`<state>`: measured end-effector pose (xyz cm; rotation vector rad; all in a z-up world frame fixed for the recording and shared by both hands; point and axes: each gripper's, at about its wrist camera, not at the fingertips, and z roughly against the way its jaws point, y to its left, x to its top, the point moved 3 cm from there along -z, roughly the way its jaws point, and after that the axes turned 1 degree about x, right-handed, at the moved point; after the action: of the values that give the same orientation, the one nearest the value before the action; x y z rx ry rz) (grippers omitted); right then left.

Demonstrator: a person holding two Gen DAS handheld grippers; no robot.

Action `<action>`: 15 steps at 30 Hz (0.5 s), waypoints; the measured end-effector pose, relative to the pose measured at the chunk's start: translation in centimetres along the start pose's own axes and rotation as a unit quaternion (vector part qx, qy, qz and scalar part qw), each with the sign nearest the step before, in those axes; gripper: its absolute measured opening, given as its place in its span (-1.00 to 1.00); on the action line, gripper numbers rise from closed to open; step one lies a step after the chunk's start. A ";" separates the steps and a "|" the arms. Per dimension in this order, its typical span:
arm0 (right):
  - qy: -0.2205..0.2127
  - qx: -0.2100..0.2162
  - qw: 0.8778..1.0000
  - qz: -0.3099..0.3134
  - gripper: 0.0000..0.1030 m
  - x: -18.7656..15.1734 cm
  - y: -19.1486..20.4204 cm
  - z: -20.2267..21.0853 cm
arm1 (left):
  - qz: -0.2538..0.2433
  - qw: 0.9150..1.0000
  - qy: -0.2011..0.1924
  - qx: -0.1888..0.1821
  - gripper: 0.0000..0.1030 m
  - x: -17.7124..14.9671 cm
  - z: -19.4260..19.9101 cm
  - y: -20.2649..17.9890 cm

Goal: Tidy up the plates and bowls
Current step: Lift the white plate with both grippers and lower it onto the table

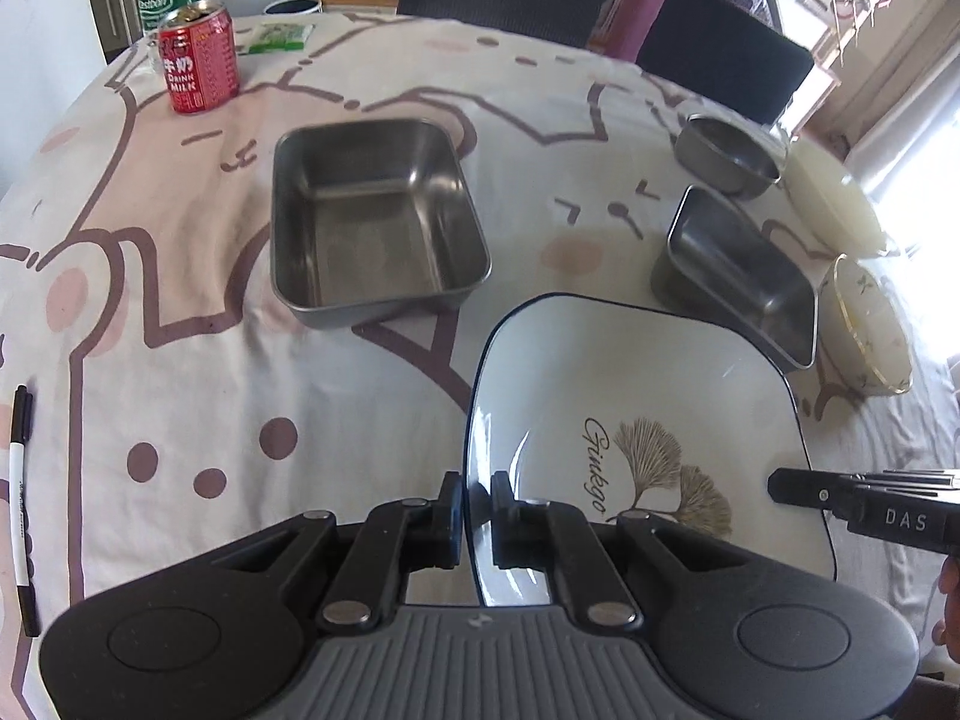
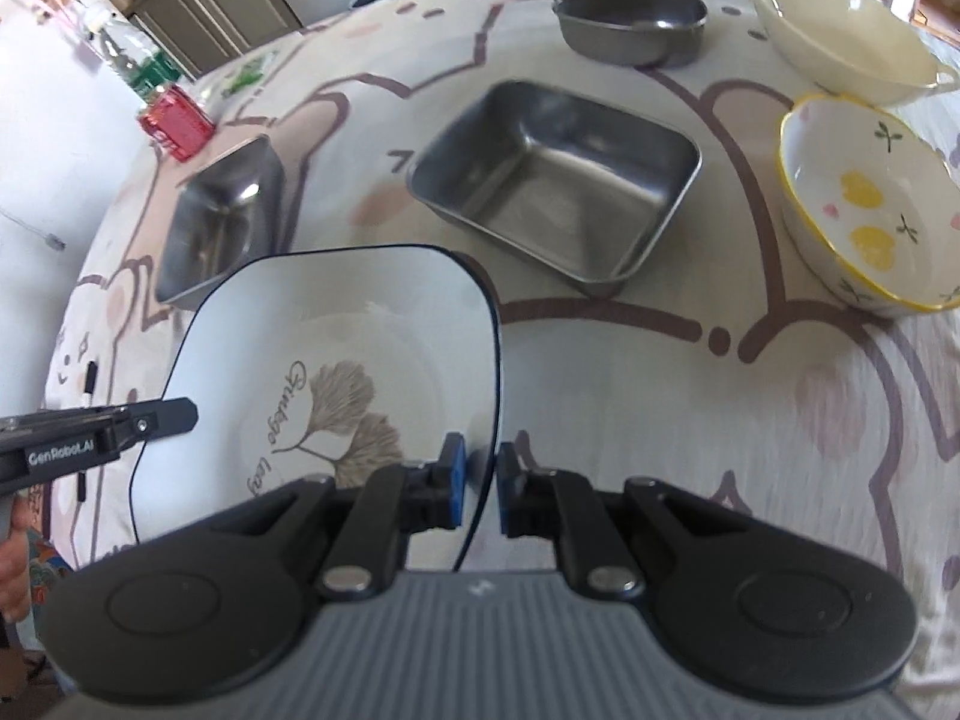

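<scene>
A white square plate [image 1: 630, 384] with a dark blue rim and a ginkgo leaf print is held between both grippers, low over the tablecloth. My left gripper [image 1: 477, 492] is shut on its left edge, the rim pinched between the pads. My right gripper [image 2: 485, 468] is shut on the opposite edge of the plate [image 2: 336, 324]. Each view shows the other gripper's tip at the plate's far side. Whether the plate touches the cloth I cannot tell.
Behind the plate stand a large steel tray [image 1: 372, 222], a smaller steel tray [image 2: 558, 180], a round steel bowl [image 2: 630, 24], a cream handled bowl [image 2: 840, 36] and a flower-print bowl [image 2: 870, 204]. A red can [image 1: 201, 57] and a pen [image 1: 21, 504] lie left.
</scene>
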<state>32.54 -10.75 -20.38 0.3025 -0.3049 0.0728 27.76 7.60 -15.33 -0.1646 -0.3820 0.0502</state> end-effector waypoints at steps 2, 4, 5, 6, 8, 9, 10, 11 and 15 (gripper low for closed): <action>0.007 -0.005 1.000 0.001 -0.74 0.0 0.0 -0.5 | 0.001 1.000 0.005 0.002 -0.82 0.1 -0.4 0.1; 0.013 -0.007 1.000 0.000 -0.74 0.0 -0.1 -0.9 | 0.003 1.000 0.010 0.004 -0.81 0.1 -0.9 0.2; 0.015 -0.007 1.000 0.000 -0.74 0.0 -0.1 -0.9 | 0.003 1.000 0.012 0.006 -0.81 0.2 -1.1 0.3; 0.017 -0.008 1.000 0.001 -0.74 0.0 0.0 -1.0 | 0.003 1.000 0.013 0.009 -0.80 0.2 -1.3 0.2; 0.021 -0.010 1.000 0.004 -0.74 0.1 -0.1 -1.3 | 0.001 1.000 0.015 0.013 -0.79 0.3 -1.7 0.3; 0.022 -0.012 1.000 0.004 -0.74 0.1 0.0 -1.4 | 0.001 1.000 0.015 0.015 -0.78 0.4 -1.9 0.2; 0.022 -0.013 1.000 0.005 -0.74 0.2 0.1 -1.5 | 0.000 1.000 0.014 0.016 -0.78 0.5 -2.0 0.2; 0.022 -0.014 1.000 0.004 -0.74 0.2 0.2 -1.5 | 0.001 1.000 0.013 0.015 -0.78 0.6 -2.1 0.2; 0.021 -0.015 1.000 -0.005 -0.74 0.6 0.0 -1.7 | 0.001 1.000 0.015 0.012 -0.78 0.7 -2.4 0.1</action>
<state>33.60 -10.20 -21.75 0.2716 -0.2629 0.0644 29.34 7.43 -17.27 -0.1424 -0.3518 0.0545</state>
